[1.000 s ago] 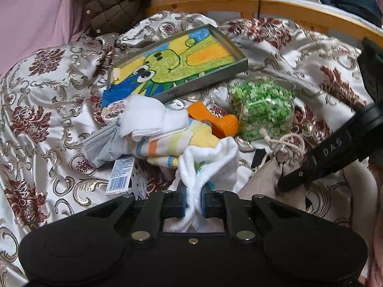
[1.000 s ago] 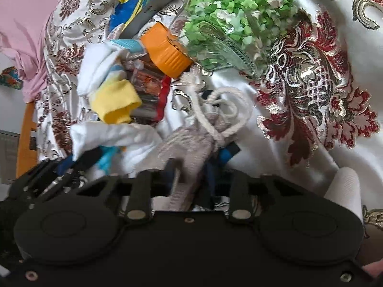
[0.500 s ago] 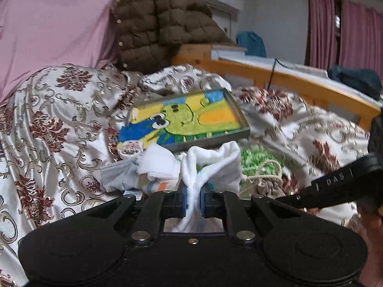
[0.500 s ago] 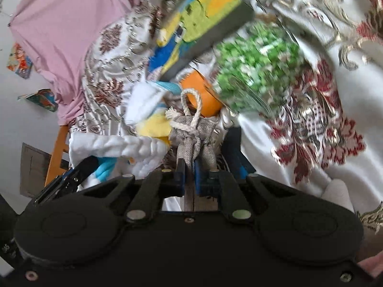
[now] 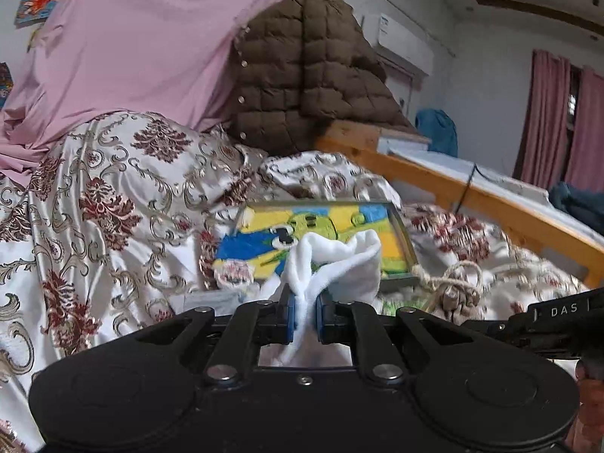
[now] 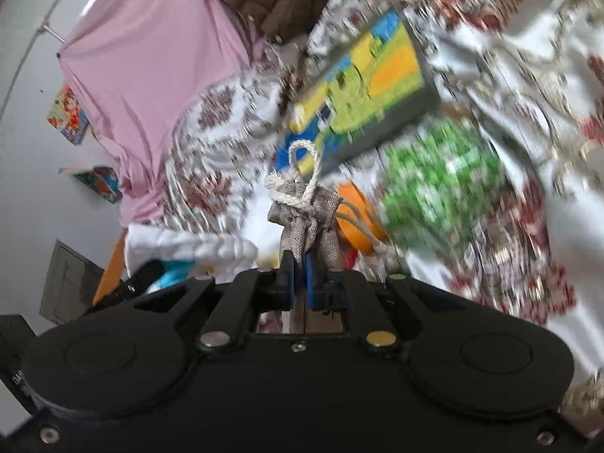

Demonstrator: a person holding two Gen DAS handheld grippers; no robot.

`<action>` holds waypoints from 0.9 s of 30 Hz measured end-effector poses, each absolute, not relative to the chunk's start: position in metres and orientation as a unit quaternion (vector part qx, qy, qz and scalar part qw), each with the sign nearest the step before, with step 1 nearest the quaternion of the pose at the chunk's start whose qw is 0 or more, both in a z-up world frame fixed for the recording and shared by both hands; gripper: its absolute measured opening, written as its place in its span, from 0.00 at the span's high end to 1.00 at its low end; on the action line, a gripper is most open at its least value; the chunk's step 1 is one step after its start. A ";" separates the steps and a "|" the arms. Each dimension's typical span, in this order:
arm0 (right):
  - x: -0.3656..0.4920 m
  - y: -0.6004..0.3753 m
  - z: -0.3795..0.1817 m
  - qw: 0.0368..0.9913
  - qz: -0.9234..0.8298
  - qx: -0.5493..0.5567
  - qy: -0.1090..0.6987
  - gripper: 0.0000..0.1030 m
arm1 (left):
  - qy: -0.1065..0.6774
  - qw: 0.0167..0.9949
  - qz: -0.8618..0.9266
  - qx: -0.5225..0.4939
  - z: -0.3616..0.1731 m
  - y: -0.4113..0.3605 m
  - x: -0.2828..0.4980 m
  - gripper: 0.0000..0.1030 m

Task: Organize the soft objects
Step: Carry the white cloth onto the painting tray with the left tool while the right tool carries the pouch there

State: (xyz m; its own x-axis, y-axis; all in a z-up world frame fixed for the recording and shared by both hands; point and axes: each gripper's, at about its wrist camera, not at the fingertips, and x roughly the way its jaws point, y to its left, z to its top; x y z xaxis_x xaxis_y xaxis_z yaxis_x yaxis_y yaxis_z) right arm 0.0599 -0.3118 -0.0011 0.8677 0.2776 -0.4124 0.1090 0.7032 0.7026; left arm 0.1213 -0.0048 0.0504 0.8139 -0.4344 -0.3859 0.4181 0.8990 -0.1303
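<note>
My left gripper (image 5: 304, 311) is shut on a white sock (image 5: 336, 264) and holds it up above the bed. My right gripper (image 6: 300, 271) is shut on a small grey linen drawstring pouch (image 6: 307, 219) with a white rope loop, also lifted off the bed. The pouch shows in the left wrist view (image 5: 451, 287) to the right of the sock. The white sock and the left gripper show at the lower left of the right wrist view (image 6: 188, 245).
A floral satin bedspread (image 5: 113, 204) covers the bed. On it lie a framed colourful picture (image 5: 339, 226), a jar of green bits (image 6: 441, 185) with an orange lid (image 6: 355, 222). A brown quilted jacket (image 5: 309, 75), pink sheet (image 5: 132, 37) and wooden bed rail (image 5: 490, 204) stand behind.
Both grippers have risen from the pile, carrying the sock and the pouch upward. The right gripper closed on the pouch about a second ago. The views now tilt towards the room.
</note>
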 end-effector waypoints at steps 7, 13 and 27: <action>0.112 -0.335 0.040 0.913 0.058 0.357 0.191 0.99 | 0.223 0.948 -0.218 -0.060 0.069 -0.024 0.170 0.89; 0.170 -0.377 0.052 0.917 0.041 0.372 0.139 0.99 | 0.229 0.952 -0.200 -0.038 0.074 -0.070 0.227 0.89; 0.276 -0.475 0.030 0.910 -0.048 0.386 0.145 0.99 | 0.270 0.946 -0.174 -0.052 0.028 -0.179 0.351 0.89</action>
State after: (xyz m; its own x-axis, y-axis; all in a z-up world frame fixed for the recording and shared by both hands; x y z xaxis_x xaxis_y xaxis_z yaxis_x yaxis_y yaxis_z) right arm 0.2762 -0.4750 0.0303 0.9532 0.0256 -0.3014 0.1992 0.6968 0.6890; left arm 0.3511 -0.1788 0.0277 0.7939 -0.3578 -0.4917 0.3017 0.9338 -0.1924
